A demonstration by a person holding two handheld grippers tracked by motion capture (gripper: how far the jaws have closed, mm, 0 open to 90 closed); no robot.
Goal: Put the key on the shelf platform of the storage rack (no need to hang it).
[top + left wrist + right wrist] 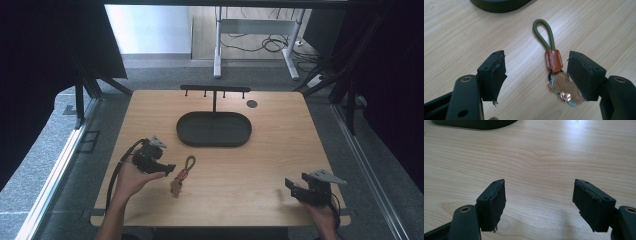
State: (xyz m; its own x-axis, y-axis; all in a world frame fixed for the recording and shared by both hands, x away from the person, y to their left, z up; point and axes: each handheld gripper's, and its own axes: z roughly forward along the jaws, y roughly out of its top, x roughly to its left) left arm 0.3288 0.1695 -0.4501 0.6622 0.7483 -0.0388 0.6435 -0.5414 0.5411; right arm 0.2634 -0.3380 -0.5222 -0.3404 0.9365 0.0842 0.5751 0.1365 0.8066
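Note:
A key fob [181,175] lies flat on the wooden table [280,150]: a green cord loop [544,33], a brown leather sleeve [553,59] and a small tan charm [564,88]. My left gripper [167,169] stands open just left of it; in the left gripper view [537,75] the fob lies between the jaws, close against the right-hand one. My right gripper [292,187] is open over bare wood near the table's front right corner, with nothing between its jaws [540,202].
A black oval tray [214,129] sits at the middle back of the table, with a black T-shaped hook rack [215,90] rising behind it. A small dark round disc [252,104] lies right of the rack. Beyond the table stand desk legs and floor cables.

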